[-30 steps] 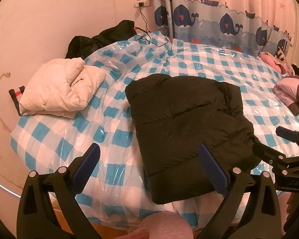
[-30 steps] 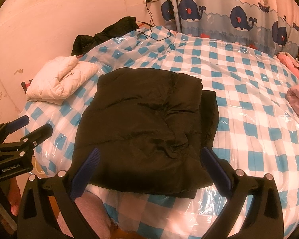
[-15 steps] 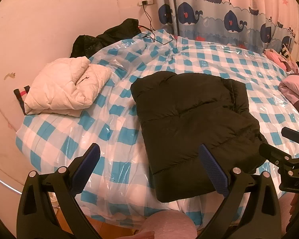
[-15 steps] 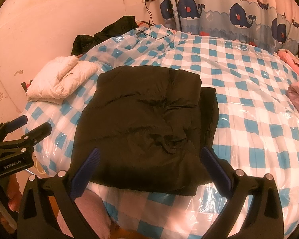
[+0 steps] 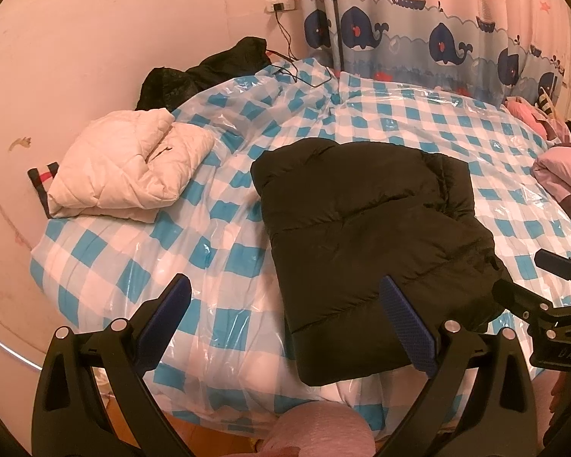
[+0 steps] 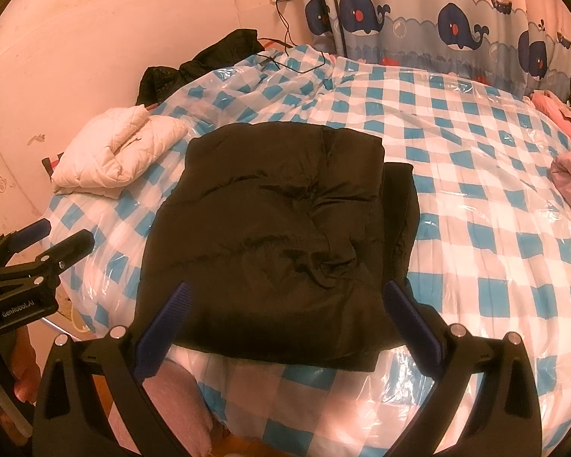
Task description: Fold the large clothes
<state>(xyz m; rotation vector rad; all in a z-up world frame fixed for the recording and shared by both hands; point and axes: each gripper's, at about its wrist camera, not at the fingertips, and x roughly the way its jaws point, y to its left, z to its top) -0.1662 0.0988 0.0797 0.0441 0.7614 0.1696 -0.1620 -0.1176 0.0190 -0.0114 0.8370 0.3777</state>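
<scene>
Whale curtains (image 5: 418,34) hang behind a bed (image 5: 224,236) covered in blue-check plastic. On its near edge lies a folded black jacket (image 5: 365,243), with a white jacket (image 5: 129,167) far left. Both tools hover short of the bed, spread wide and empty: left tool (image 5: 285,320), right tool (image 6: 285,320).

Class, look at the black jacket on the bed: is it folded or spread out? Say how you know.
Folded. The black jacket lies as a compact, thick rectangle on the bed, with a second layer showing along its right edge and no sleeves sticking out.
</scene>
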